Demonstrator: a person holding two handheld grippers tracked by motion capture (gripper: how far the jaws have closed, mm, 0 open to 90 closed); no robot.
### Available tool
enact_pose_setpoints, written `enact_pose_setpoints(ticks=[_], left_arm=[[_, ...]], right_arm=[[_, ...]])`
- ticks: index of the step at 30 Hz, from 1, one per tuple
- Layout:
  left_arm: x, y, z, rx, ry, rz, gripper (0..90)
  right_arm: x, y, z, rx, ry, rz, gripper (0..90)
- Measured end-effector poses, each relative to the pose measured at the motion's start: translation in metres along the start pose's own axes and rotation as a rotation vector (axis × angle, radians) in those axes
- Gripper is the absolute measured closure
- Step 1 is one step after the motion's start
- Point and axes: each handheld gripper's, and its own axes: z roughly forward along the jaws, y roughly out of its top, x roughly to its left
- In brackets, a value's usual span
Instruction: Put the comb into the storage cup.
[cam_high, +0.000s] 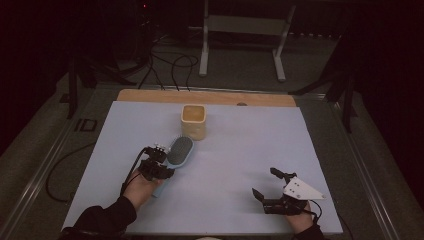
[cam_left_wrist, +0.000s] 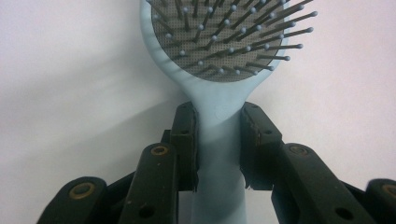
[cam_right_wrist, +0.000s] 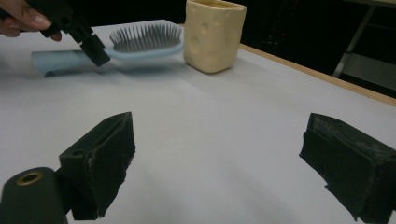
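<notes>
On white table (cam_high: 240, 150): left gripper (cam_left_wrist: 218, 135) clamps hairbrush (cam_left_wrist: 219, 60); right gripper (cam_right_wrist: 219, 158) spread wide.

The table (cam_high: 280, 150) is seen from above the person's side in the high view, facing forward and down, with floor and stand legs taken in beyond its far edge. The left gripper view is set very close along its own jaws, facing a blue hairbrush (cam_left_wrist: 219, 93) over the white surface. The right gripper view is set low over the table, and the hairbrush (cam_right_wrist: 140, 44) and cream cup (cam_right_wrist: 214, 35) are shared with the high view.
</notes>
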Motion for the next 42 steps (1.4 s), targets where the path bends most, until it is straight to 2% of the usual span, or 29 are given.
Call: enact_pose_setpoints(ticks=[2,3,5,7,8,9,11,12,14,17,20,25,27,33,41,42], left_arm=[[-0.003,0.001,-0.007,-0.046,0.018,0.022,70.0],[-0.002,0.002,-0.011,-0.057,-0.001,0.031,70.1],[-0.006,0.004,-0.018,-0.101,0.017,0.060,70.1],[-0.006,0.006,-0.026,-0.137,-0.004,0.071,70.1],[-0.006,0.008,-0.029,-0.150,0.008,0.082,70.0],[-0.006,0.009,-0.031,-0.173,-0.009,0.081,70.1],[-0.006,0.013,-0.036,-0.204,-0.006,0.082,70.0],[-0.005,0.015,-0.038,-0.217,-0.020,0.083,70.1],[-0.005,0.018,-0.042,-0.256,-0.018,0.078,70.1],[-0.004,0.025,-0.047,-0.308,-0.037,0.086,70.0],[-0.003,0.031,-0.051,-0.337,-0.059,0.077,70.0],[-0.005,0.041,-0.055,-0.380,-0.052,0.092,70.0],[-0.005,0.044,-0.056,-0.398,-0.066,0.093,70.0],[-0.006,0.055,-0.059,-0.446,-0.070,0.098,70.0],[-0.008,0.070,-0.063,-0.487,-0.067,0.111,70.0],[-0.008,0.071,-0.064,-0.492,-0.080,0.107,70.0]], right_arm=[[0.000,0.000,0.000,0.000,0.000,0.000,9.4],[0.000,0.000,0.000,0.000,0.000,0.001,9.5],[0.000,0.000,0.000,-0.001,-0.001,0.001,9.4],[0.000,0.000,0.000,0.000,-0.001,-0.001,9.4],[0.000,0.000,0.000,0.000,0.000,-0.001,9.5],[0.000,0.000,0.000,0.000,0.000,0.000,9.4],[0.000,0.000,0.000,-0.001,0.001,0.001,9.4],[0.000,0.000,0.000,0.000,0.001,0.000,9.5],[0.000,0.000,0.000,-0.001,0.000,0.001,9.5],[0.000,0.000,0.000,0.000,-0.001,0.001,9.4],[0.000,0.000,0.000,-0.001,0.000,0.002,9.5],[0.000,0.000,0.000,-0.001,0.001,0.003,9.5],[0.000,0.000,0.000,-0.001,0.001,0.004,9.4],[-0.001,0.000,0.000,-0.003,0.002,0.003,9.5],[-0.001,0.000,0.000,-0.003,0.002,0.004,9.4],[-0.001,0.000,0.000,-0.004,0.002,0.003,9.5]])
